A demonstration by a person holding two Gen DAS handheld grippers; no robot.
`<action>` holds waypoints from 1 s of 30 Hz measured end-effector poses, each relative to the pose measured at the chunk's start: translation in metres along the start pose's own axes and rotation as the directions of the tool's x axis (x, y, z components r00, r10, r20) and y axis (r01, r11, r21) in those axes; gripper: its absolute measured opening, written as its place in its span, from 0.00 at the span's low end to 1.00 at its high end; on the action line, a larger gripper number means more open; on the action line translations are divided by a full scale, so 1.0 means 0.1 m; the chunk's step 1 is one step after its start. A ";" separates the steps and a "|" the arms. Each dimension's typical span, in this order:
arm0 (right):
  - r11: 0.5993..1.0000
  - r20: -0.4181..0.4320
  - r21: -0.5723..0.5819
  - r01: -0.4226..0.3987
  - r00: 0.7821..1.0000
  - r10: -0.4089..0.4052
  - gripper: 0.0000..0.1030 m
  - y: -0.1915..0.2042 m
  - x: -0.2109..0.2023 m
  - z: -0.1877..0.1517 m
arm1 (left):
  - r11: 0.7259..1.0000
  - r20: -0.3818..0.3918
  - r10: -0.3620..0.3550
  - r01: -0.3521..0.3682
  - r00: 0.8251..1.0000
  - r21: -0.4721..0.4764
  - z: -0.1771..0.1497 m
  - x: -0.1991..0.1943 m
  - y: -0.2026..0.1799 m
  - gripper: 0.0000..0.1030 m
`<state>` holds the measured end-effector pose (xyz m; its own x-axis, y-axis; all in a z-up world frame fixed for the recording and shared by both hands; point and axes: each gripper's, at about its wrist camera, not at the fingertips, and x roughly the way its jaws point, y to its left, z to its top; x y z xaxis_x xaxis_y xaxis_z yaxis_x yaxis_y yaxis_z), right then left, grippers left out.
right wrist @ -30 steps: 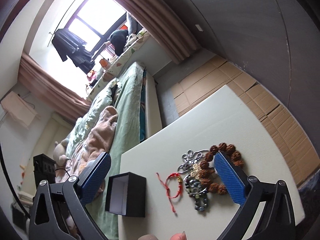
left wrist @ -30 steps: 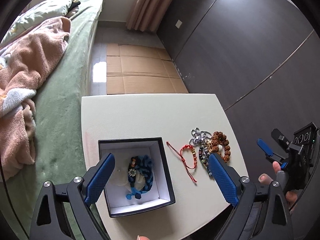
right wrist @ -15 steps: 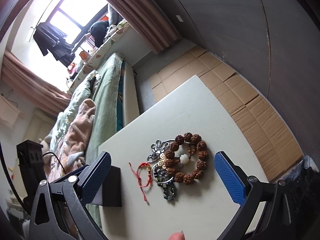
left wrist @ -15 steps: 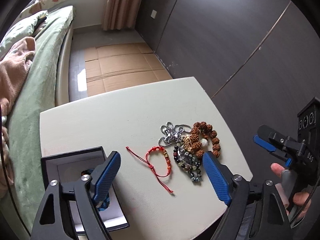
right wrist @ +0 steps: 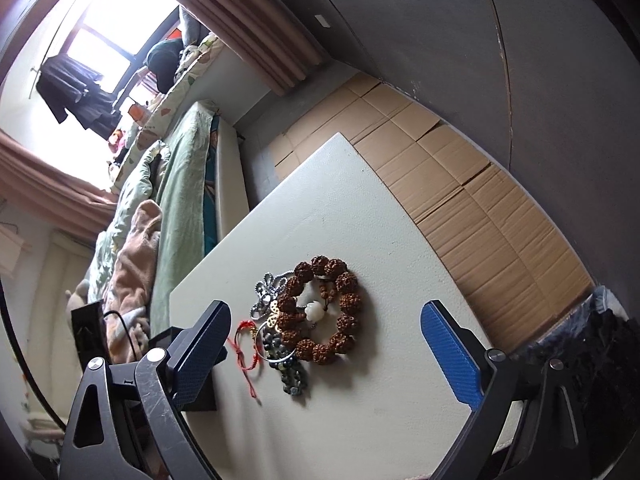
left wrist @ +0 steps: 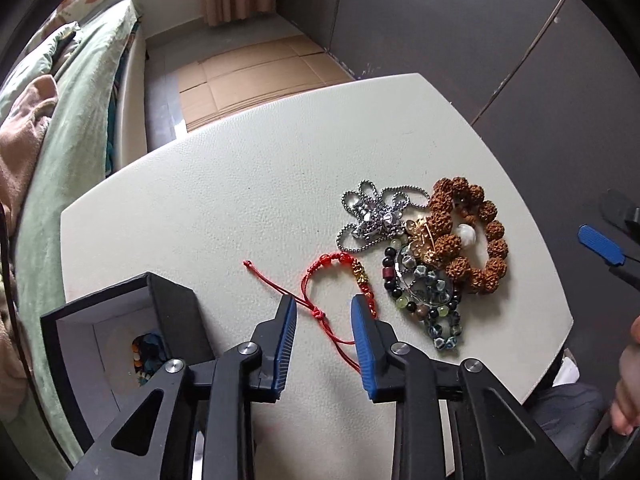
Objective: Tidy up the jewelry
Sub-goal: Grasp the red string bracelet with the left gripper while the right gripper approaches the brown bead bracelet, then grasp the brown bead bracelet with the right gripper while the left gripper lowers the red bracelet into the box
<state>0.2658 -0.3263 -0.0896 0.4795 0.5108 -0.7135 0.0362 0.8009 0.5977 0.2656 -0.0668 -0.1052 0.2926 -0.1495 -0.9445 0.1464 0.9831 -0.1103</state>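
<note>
Two grippers over white table; left gripper half-closed astride red string bracelet, not clamping; right gripper wide apart above brown bead bracelet; black box at left; no legible writing

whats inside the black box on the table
In the left wrist view the black box has a white lining, with blue and multicoloured beaded jewelry at the bottom. Its near wall and the left gripper hide the rest of the inside.
</note>
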 end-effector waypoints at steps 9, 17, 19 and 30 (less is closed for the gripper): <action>0.999 -0.013 0.022 -0.027 1.000 0.028 0.94 -0.05 -0.02 -0.01 | 0.996 -0.031 0.087 -0.086 0.996 0.026 0.02 0.23 -0.11 0.20; 1.000 -0.040 0.022 0.014 0.999 -0.013 0.92 -0.09 0.09 -0.02 | 0.998 -0.004 0.060 -0.060 0.998 0.013 0.02 0.18 -0.05 0.05; 0.999 -0.070 0.022 0.032 0.997 -0.030 0.79 -0.10 0.20 -0.04 | 0.999 0.025 0.039 -0.039 0.999 0.007 0.04 0.09 -0.04 0.05; 0.979 -0.152 -0.085 0.187 0.968 -0.199 0.56 0.12 0.70 -0.15 | 0.998 0.153 -0.056 0.060 0.987 -0.023 0.10 -0.40 0.03 0.04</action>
<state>0.2867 -0.2766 -0.1374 0.3239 0.3830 -0.8651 0.0503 0.9061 0.4200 0.2638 -0.0586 -0.0649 0.4250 -0.2189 -0.8783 0.1420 0.9744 -0.1741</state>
